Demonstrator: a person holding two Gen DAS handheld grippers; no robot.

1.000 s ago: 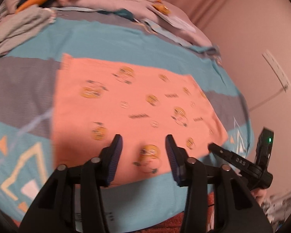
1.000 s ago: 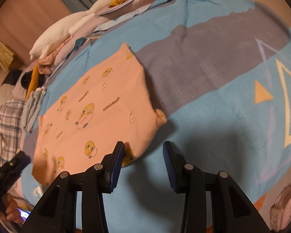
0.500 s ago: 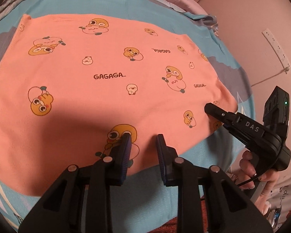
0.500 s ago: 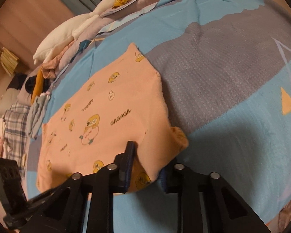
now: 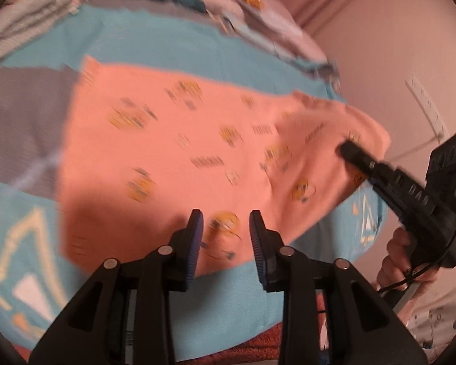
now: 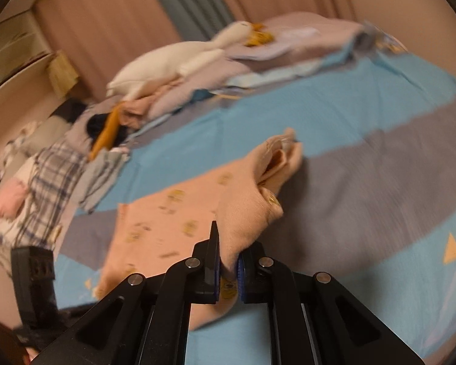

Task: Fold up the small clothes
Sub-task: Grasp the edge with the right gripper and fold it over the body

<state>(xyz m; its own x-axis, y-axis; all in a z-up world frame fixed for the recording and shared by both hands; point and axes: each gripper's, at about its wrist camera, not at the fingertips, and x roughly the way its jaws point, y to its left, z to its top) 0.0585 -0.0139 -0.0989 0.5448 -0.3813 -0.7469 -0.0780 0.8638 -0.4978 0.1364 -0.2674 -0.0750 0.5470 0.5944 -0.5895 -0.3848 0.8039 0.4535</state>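
A pink cloth [image 5: 197, 152] printed with yellow ducks lies spread on the blue and grey bedcover [image 5: 152, 42]. My left gripper [image 5: 226, 216] hovers over its near edge. Its jaws are opening, the pads stand clear of the fabric, and the cloth shows below the gap. In the right wrist view my right gripper [image 6: 228, 258] is shut on a corner of the pink cloth [image 6: 167, 222] and holds it raised, so the fabric folds up from the bed. The right gripper [image 5: 349, 149] also shows at the cloth's lifted right corner in the left wrist view, held by a hand [image 5: 401, 261].
A white plush goose [image 6: 173, 57] and a heap of clothes [image 6: 127, 115] lie at the far end of the bed. A plaid garment [image 6: 45, 176] and grey folded clothes [image 5: 24, 21] sit at the far left. A wall [image 5: 395, 45] runs close on the right.
My right gripper closed on the cloth's corner and rose, lifting that corner off the bed. My left gripper dipped close to the cloth, narrowed, then drew back and widened.
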